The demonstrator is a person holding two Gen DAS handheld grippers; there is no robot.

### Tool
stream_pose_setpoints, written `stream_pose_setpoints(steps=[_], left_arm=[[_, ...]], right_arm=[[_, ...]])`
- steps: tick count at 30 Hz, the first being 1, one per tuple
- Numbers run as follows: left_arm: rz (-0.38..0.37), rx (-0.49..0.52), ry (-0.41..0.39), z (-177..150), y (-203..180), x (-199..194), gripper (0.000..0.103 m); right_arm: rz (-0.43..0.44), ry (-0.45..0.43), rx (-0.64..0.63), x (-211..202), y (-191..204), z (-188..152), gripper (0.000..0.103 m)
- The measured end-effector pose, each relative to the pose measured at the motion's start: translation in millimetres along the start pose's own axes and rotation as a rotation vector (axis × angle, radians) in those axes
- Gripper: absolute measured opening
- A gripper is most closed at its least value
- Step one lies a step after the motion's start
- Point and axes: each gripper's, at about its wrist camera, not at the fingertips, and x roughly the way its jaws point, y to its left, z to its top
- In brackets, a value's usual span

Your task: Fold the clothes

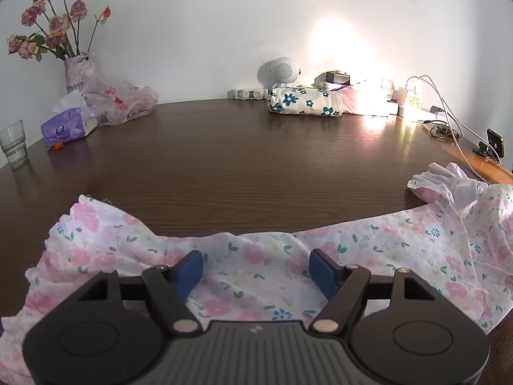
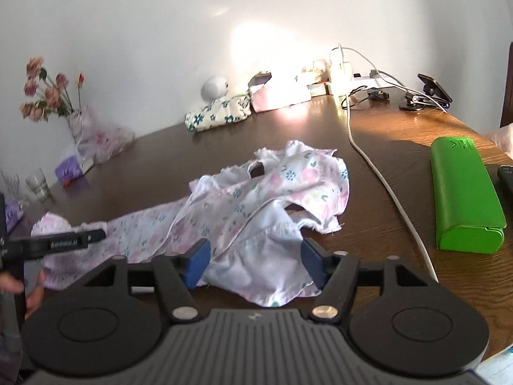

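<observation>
A pink floral garment (image 1: 256,256) lies spread and rumpled on the dark wooden table (image 1: 240,147). My left gripper (image 1: 256,268) is open, its blue pads either side of a flat part of the cloth near the hem. In the right wrist view the same garment (image 2: 243,199) lies bunched, its white lining turned out. My right gripper (image 2: 255,261) is open over the white ruffled edge, fingers straddling the cloth. The left gripper's black finger (image 2: 77,240) shows at the left over the cloth.
A folded floral cloth (image 1: 304,101) and a pink folded cloth (image 2: 279,94) lie at the back by the wall. A vase of roses (image 1: 80,70), tissue box (image 1: 69,126) and glass (image 1: 13,147) stand left. A green case (image 2: 465,189), white cable (image 2: 378,173) and chargers are right.
</observation>
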Motion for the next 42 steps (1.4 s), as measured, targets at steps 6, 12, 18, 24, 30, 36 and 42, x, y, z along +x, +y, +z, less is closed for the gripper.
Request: stream_pose_setpoints(steps=[6,12,18,24,30,36,42], left_arm=[[0.001,-0.002,-0.001,0,-1,0,0.073],[0.001,-0.002,-0.003,-1,-1,0,0.074],[-0.014,0.006,0.003,0,-2,0,0.079],[-0.033,0.015,0.004,0,-3,0,0.080],[-0.062,0.002,0.007,3,3,0,0.078],[-0.375,-0.198,-0.038,18,48,-22,0.075],[-0.708,-0.164,-0.034,25,33,-26,0.076]], right_arm=[[0.055,-0.016,0.093,14,-8,2,0.067],[0.027,-0.004,0.117,35,-7,8,0.034],[-0.023,-0.006,0.110,40,0,11,0.006],[-0.118,-0.113,-0.389,12,72,4,0.005],[-0.035,-0.093,-1.067,30,163,-39,0.006],[0.115,-0.071,-0.872,23,150,-25,0.010],[0.260,-0.048,-0.674,16,138,-10,0.048]])
